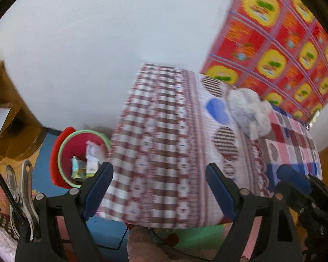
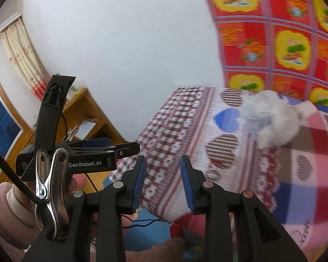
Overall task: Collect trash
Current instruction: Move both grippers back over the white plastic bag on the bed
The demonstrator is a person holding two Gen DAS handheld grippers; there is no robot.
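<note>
A crumpled white tissue wad [image 1: 250, 112] lies on the table's heart-patterned cloth [image 1: 207, 100]; it also shows in the right wrist view [image 2: 275, 120]. A red bin with a green rim [image 1: 76, 150] stands on the floor left of the table and holds wrappers and paper [image 1: 85, 163]. My left gripper [image 1: 159, 185] is open and empty, in front of the hanging cloth. My right gripper [image 2: 163, 181] is open and empty, below and left of the wad. The left gripper also appears in the right wrist view [image 2: 111, 150].
A wooden shelf unit [image 1: 4, 113] stands at the left against the white wall. A red and yellow patterned cloth [image 1: 280, 43] hangs behind the table. Blue floor mat [image 1: 43, 152] lies around the bin. Cables [image 2: 146, 218] trail on the floor under the table.
</note>
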